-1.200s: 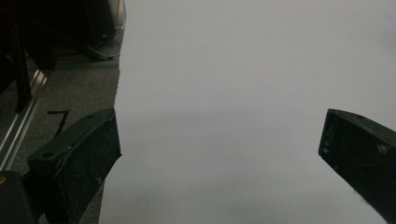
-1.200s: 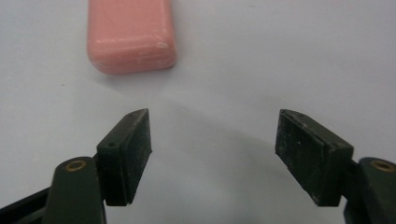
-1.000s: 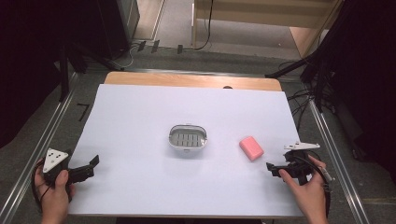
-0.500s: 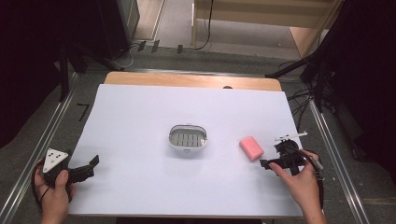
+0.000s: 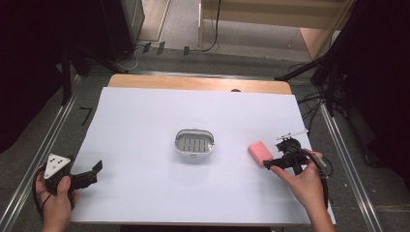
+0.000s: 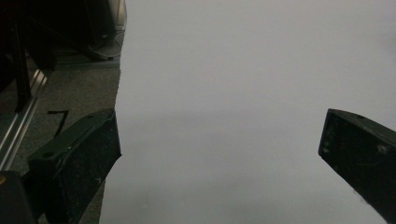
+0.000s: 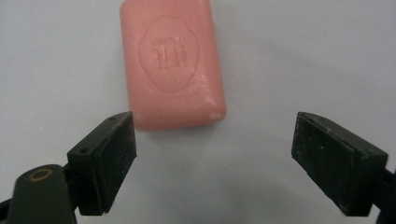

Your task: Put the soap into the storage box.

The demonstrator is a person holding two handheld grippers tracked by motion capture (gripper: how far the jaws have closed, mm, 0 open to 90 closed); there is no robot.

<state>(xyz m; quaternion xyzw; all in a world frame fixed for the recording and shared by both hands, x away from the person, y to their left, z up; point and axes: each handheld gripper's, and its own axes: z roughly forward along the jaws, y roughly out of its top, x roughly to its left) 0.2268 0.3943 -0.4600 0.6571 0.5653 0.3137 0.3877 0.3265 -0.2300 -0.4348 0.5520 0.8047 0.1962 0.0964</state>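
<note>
Pink soap (image 5: 259, 152), a rounded bar with a stamped oval crest on its top face, lies flat on the white table sheet (image 5: 145, 125) right of centre in the high view. In the right gripper view the soap (image 7: 172, 65) fills the upper middle of the frame, its near short end just above the tip of the lower-left jaw; the other jaw stands far off at the lower right with bare sheet between them. So the right gripper (image 5: 269, 164) has its jaws spread wide, and its tips sit just beside the bar's lower right edge in the high view; whether a tip touches the bar cannot be told. The person's right hand (image 5: 302, 181) holds it from the lower right of the frame.

At the centre of the high view sits a small oval soap dish (image 5: 194, 143), pale-rimmed with a dark slotted insert, well apart from the bar and to its left.

In the lower left corner of the high view the left hand (image 5: 55, 198) grips the left gripper (image 5: 95, 171), whose grey three-cornered plate faces up. Its jaws are also spread wide: in the left gripper view (image 6: 219, 154) one black jaw rises at the lower left over the sheet's edge and the grey floor, the other at the far right, with plain white sheet between.
</note>
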